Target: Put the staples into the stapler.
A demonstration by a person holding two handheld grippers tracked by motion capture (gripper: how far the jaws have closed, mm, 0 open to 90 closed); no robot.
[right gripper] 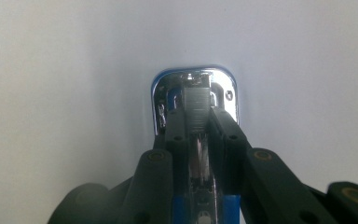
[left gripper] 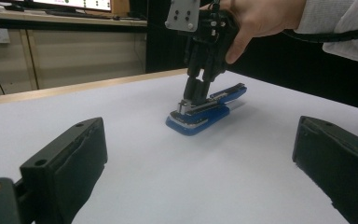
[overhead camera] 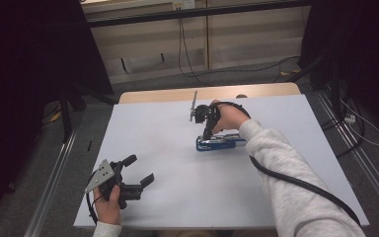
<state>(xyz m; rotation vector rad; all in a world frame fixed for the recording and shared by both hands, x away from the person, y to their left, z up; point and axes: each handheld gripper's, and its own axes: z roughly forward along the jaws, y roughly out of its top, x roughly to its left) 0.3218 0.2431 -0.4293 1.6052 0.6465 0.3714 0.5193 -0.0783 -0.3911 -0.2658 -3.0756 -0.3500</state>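
A blue stapler (overhead camera: 217,143) with a chrome front lies flat on the white table (overhead camera: 168,197), right of the middle. My right gripper (overhead camera: 206,136) points straight down over the stapler's front end. In the right gripper view, the right gripper (right gripper: 196,114) has its two black jaws shut on the metal staple rail of the stapler (right gripper: 196,81), one on each side. The left gripper view shows the same grip on the stapler (left gripper: 200,119) from the side. My left gripper (overhead camera: 139,169) rests near the front left of the table, open, with nothing between its jaws (left gripper: 200,163).
The table's far edge is bare wood (overhead camera: 207,93). Cables (overhead camera: 187,59) run over the floor behind it. Metal rails (overhead camera: 54,177) line both sides of the table, and dark curtains (overhead camera: 24,74) hang to the left and right. The right gripper's cable (overhead camera: 301,185) trails across the front right.
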